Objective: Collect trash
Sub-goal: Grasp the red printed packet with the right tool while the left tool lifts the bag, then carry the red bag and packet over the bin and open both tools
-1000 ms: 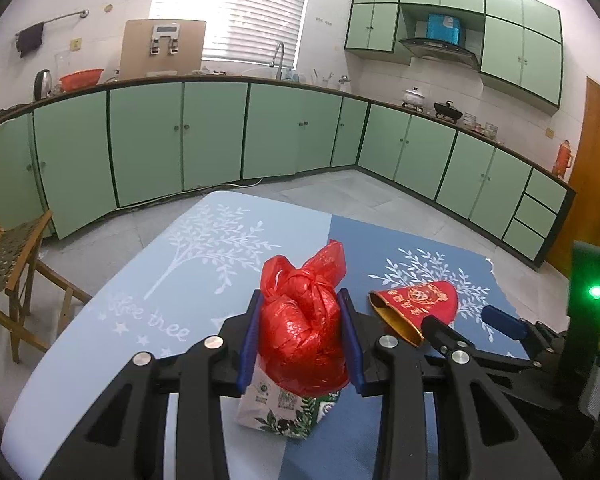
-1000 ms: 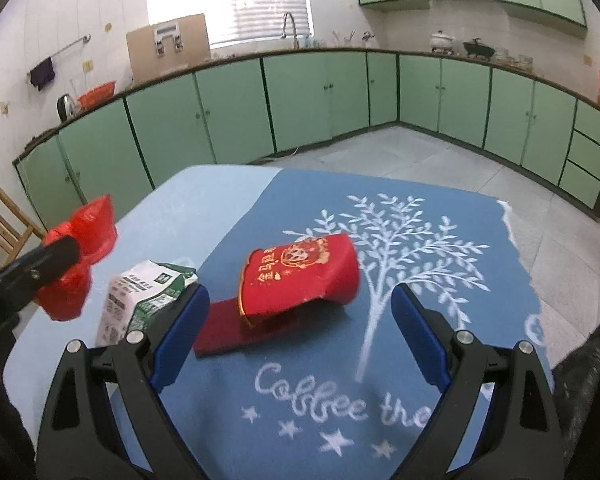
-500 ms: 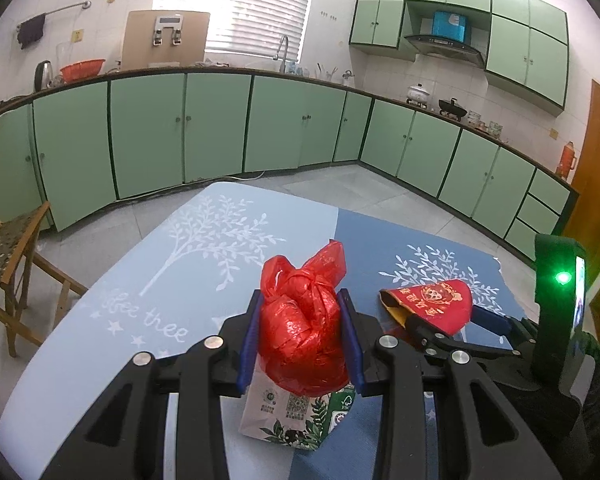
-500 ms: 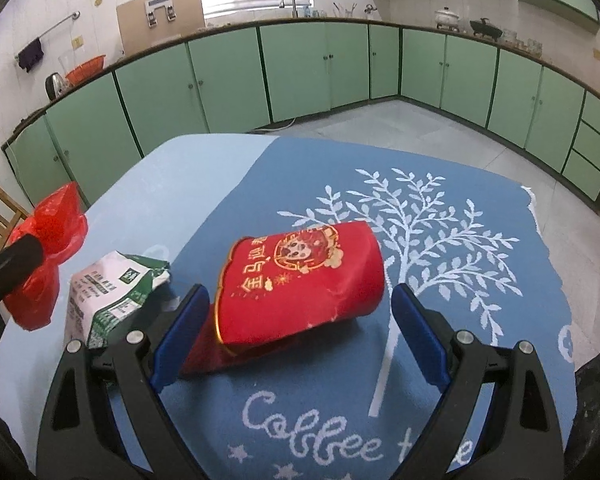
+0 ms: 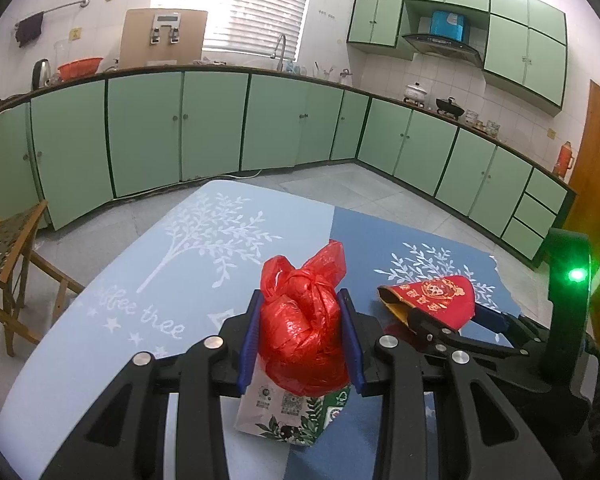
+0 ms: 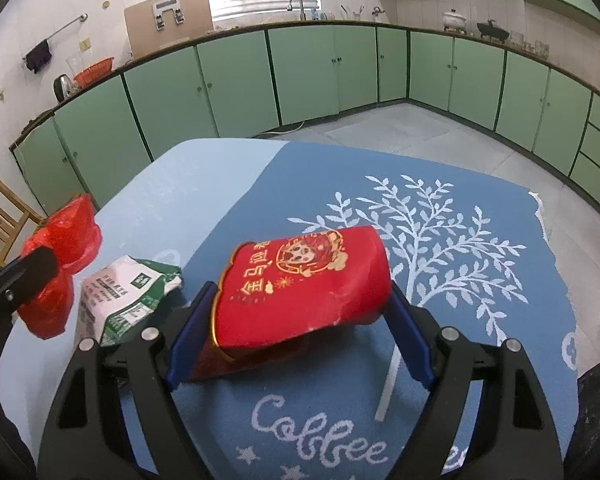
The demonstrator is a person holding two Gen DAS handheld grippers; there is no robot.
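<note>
The left gripper (image 5: 302, 344) is pinching a red bag (image 5: 304, 332), angled down. The right gripper (image 6: 300, 332) is closing its jaws around a red cup (image 6: 304, 284) on the blue table (image 6: 440, 208), among green cabinets (image 6: 236, 80).

The right gripper (image 6: 300, 332) has just been closing its blue-padded jaws around a crushed red paper cup with gold print (image 6: 304, 280), which lies on its side between them, both pads at its flanks. It rests on a blue tablecloth with a white tree pattern (image 6: 440, 248). To the left lies a crumpled green-and-white carton (image 6: 124, 296), and beyond it a knotted red plastic bag (image 6: 66, 252) held by a black finger (image 6: 28, 276).
</note>
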